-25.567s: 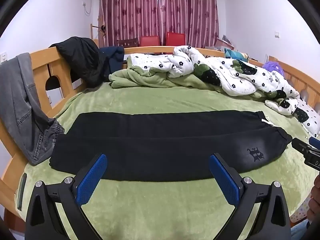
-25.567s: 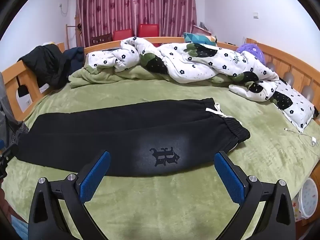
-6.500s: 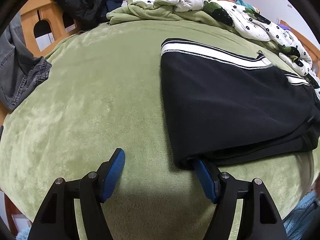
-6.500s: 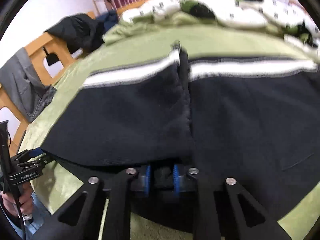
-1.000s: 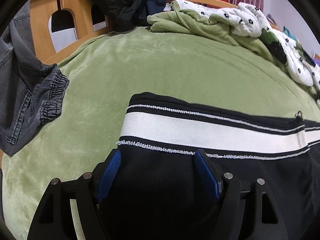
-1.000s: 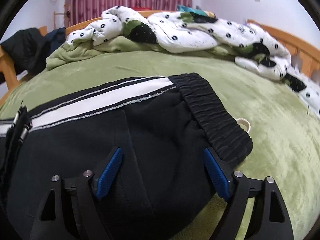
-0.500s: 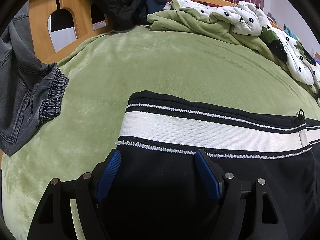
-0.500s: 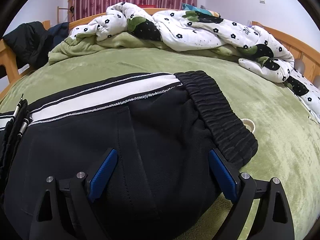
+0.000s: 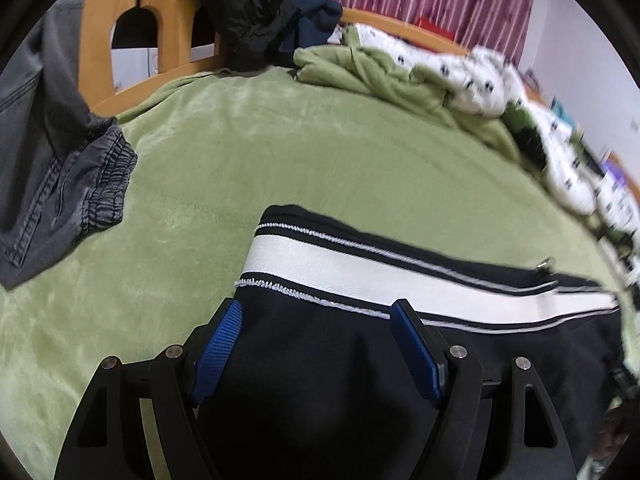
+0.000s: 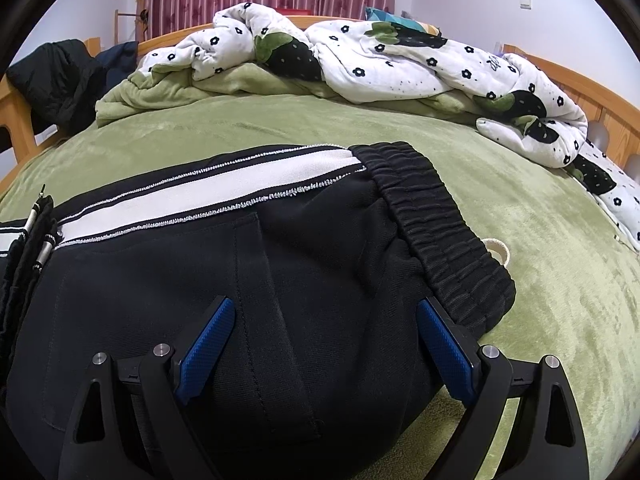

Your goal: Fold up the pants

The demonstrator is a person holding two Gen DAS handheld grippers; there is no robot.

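The green plush bed cover (image 10: 460, 152) carries the folded black pants with a white side stripe (image 10: 300, 264) near its front edge. Soft and limp, they likely grip best at a corner edge. Over them hover the left gripper (image 9: 316, 346) and right gripper (image 10: 326, 342), jaws wide, empty.

right gripper (image 10: 324, 344) wide open over black pants (image 10: 320, 240) | pants folded on green blanket (image 10: 560, 280) | flowery quilt (image 10: 380, 56) behind
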